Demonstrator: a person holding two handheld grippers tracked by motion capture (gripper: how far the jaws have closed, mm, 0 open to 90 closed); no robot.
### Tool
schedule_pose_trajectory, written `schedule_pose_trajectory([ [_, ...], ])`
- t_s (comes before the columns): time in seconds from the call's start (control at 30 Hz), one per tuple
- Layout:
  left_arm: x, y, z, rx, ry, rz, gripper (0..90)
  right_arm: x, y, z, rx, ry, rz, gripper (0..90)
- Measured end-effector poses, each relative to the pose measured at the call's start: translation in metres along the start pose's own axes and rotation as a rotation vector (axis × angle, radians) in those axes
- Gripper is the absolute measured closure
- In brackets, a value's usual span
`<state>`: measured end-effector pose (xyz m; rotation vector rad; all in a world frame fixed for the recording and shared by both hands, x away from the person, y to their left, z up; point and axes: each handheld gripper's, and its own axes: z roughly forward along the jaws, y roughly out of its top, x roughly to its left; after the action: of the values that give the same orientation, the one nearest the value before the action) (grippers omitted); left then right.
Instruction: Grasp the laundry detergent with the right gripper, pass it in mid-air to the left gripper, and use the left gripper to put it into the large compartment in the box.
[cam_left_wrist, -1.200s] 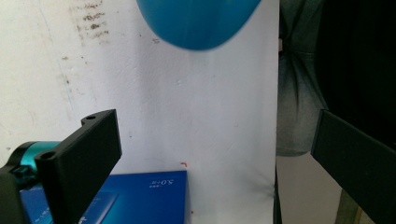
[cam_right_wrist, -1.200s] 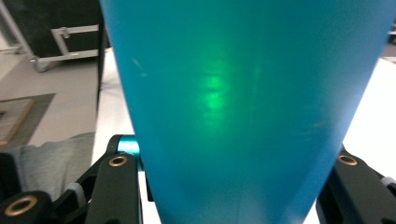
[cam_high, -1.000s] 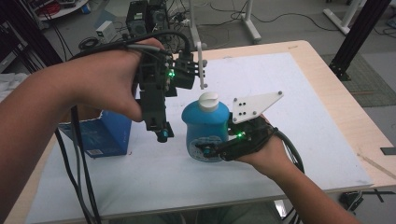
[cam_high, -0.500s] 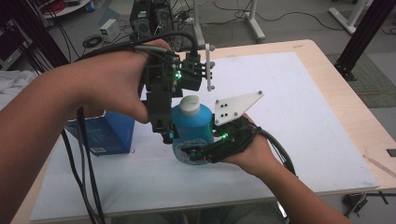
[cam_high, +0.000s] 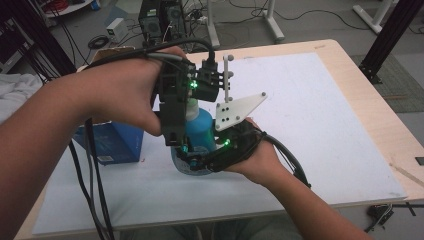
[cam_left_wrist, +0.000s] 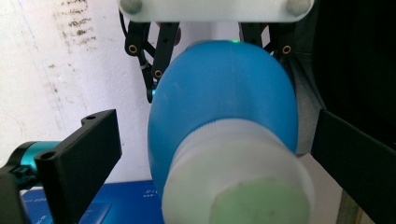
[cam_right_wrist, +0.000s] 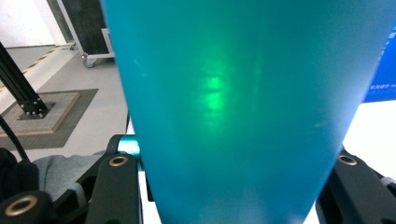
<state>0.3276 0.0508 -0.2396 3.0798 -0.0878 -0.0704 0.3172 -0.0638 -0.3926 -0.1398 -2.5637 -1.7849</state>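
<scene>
Two black jaws of the right gripper (cam_high: 192, 159) clamp the body of the blue bottle (cam_high: 200, 137); in the right gripper view the blue wall sits squarely between them. Compared with a second ago, this hand has carried the bottle leftward across the white mat (cam_high: 310, 115), bringing it under the left gripper (cam_high: 176, 135), which has kept its place. That gripper's jaws stand wide apart on either side of the white cap (cam_left_wrist: 238, 186), not touching it. The bottle is now held just above the mat, beside the blue box (cam_high: 112, 142). With cap and jaws lined up, closing on the cap to unscrew it looks like the next step.
</scene>
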Motion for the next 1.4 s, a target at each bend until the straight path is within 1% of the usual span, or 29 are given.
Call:
schedule_pose_trajectory([
  [0.17,-0.0011,0.0005,0.0010,0.010,0.005,0.003,1.7,0.0005,0.0019,0.0021,-0.003,-0.002,-0.007,45.9],
  [0.37,-0.0021,0.0011,0.0024,0.019,0.009,0.010,1.7,0.0009,0.0036,0.0023,-0.008,-0.003,-0.004,45.9],
  [0.4,-0.0028,0.0015,0.0025,0.023,0.015,0.015,1.7,0.0010,0.0041,0.0023,-0.006,-0.005,-0.004,45.9],
  [0.73,-0.0041,0.0033,0.0042,0.035,0.023,0.017,2.4,0.0019,0.0051,0.0014,-0.012,-0.008,-0.004,45.9],
  [0.8,-0.0045,0.0036,0.0043,0.032,0.025,0.017,5.2,0.0016,0.0051,0.0013,-0.013,-0.009,-0.004,45.9],
  [0.97,-0.0040,0.0041,0.0048,0.037,0.028,0.018,5.3,0.0013,0.0049,0.0015,-0.013,-0.010,-0.006,45.9],
  [1.0,-0.0038,0.0040,0.0048,0.037,0.022,0.019,8.5,0.0015,0.0051,0.0015,-0.014,-0.010,-0.005,45.9],
  [1.03,-0.0037,0.0040,0.0049,0.040,0.024,0.018,9.3,0.0016,0.0051,0.0016,-0.014,-0.010,-0.009,45.9],
  [1.13,-0.0033,0.0041,0.0052,0.044,0.026,0.018,9.3,0.0018,0.0051,0.0017,-0.012,-0.008,-0.007,45.9],
  [1.23,-0.0038,0.0045,0.0056,0.037,0.030,0.014,9.3,0.0019,0.0050,0.0019,-0.012,-0.010,-0.010,45.9],
  [1.33,-0.0045,0.0051,0.0045,0.037,0.026,0.017,12.3,0.0022,0.0053,0.0013,-0.012,-0.010,-0.007,45.9],
  [1.4,-0.0049,0.0054,0.0042,0.038,0.032,0.020,13.4,0.0025,0.0057,0.0012,-0.016,-0.009,-0.009,45.9],
])
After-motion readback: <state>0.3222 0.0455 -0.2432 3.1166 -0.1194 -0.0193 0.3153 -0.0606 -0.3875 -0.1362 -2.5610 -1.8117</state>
